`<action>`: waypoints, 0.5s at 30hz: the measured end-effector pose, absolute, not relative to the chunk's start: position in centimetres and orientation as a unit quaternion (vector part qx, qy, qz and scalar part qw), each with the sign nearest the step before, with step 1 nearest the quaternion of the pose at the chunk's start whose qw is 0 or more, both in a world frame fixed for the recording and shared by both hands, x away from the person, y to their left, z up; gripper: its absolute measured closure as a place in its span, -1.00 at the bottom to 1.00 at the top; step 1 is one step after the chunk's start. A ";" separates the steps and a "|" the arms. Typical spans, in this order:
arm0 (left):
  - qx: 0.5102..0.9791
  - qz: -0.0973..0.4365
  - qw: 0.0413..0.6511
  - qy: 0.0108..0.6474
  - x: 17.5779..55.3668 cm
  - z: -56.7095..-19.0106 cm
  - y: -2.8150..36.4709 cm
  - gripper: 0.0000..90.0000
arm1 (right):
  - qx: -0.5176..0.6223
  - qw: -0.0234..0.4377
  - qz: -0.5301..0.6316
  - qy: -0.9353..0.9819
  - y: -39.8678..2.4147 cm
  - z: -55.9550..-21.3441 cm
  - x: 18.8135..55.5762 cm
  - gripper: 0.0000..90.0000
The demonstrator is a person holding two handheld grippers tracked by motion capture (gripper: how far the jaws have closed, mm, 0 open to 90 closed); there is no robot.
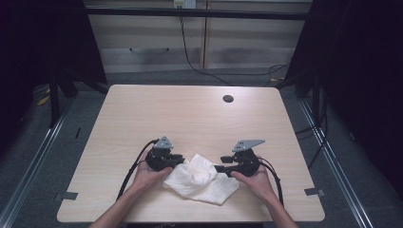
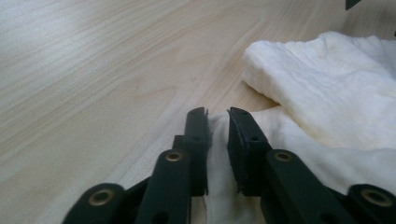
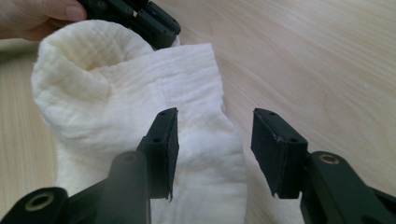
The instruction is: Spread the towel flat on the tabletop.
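high view: crumpled white cloth [image 1: 201,179], soft folds, on table [image 1: 190,114]

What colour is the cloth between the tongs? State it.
White to cream, the cloth has a crinkled weave, best seen in the right gripper view.

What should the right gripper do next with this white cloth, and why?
Probably ease the right gripper forward and close on the near edge of the white cloth. Its jaws stand open with cloth under them but nothing pinched, while the left gripper is nearly shut on a fold at the other side, so the cloth has one hold.
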State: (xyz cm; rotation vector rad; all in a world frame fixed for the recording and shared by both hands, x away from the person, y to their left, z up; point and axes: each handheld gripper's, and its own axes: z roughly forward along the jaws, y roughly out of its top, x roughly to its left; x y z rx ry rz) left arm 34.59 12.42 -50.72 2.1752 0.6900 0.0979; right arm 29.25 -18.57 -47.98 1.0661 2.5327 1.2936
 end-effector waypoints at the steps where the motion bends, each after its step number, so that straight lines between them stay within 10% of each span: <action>1: 0.869 0.042 0.412 0.272 34.6 -50.7 12.4 0.89 | 0.350 0.050 0.424 0.834 -18.5 -48.1 29.3 0.13; 15: 0.841 0.031 0.459 0.284 33.9 -48.8 13.5 0.96 | 0.358 0.050 0.409 0.838 -18.6 -48.5 29.4 0.10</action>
